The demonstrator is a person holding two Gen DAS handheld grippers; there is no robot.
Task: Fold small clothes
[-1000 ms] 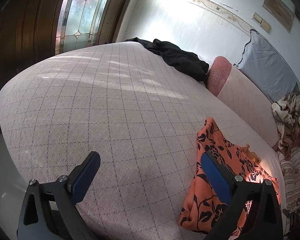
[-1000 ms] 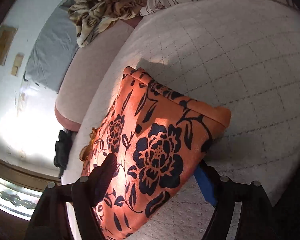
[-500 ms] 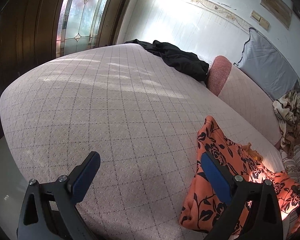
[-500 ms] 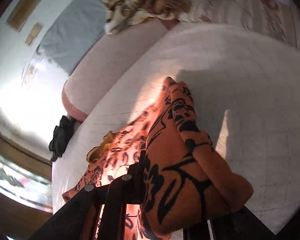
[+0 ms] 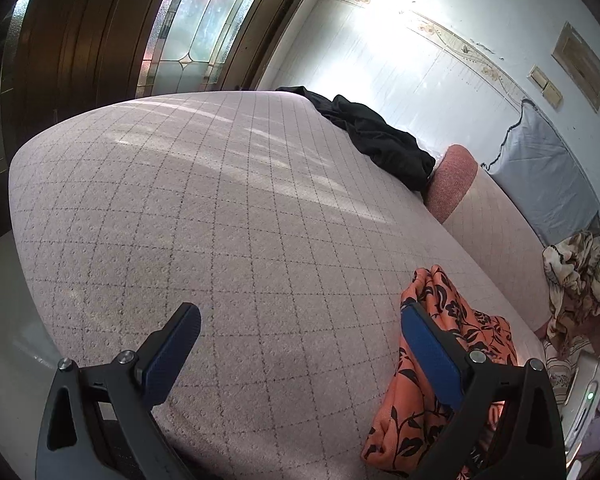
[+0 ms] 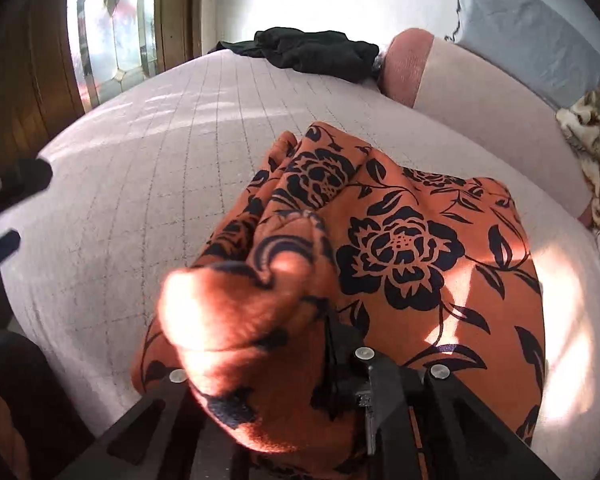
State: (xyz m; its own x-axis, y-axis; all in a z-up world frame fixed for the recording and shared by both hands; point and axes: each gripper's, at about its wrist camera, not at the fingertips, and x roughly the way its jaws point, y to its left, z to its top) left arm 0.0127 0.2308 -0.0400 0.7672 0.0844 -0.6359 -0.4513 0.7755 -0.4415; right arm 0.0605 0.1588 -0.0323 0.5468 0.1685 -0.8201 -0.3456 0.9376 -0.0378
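Observation:
An orange garment with black flowers (image 6: 400, 240) lies on the pale quilted bed (image 6: 160, 184). My right gripper (image 6: 324, 320) is shut on a bunched fold of it and holds that fold lifted over the rest of the cloth; the fingertips are hidden by fabric. In the left wrist view the same garment (image 5: 452, 312) lies at the lower right, behind my right finger. My left gripper (image 5: 300, 344) is open and empty, hovering over bare bedcover left of the garment. Its tips also show in the right wrist view (image 6: 8, 208) at the far left.
A black garment (image 5: 376, 136) lies at the bed's far edge beside a pink bolster (image 5: 452, 180). A grey-blue pillow (image 5: 540, 176) leans on the wall. A patterned blanket (image 5: 576, 280) is heaped at right. A stained-glass window (image 5: 204, 20) stands behind the bed.
My right gripper closed on the garment's edge, lifted it and swung it over toward the window side, bunching the cloth. My left gripper stayed open and rose slightly.

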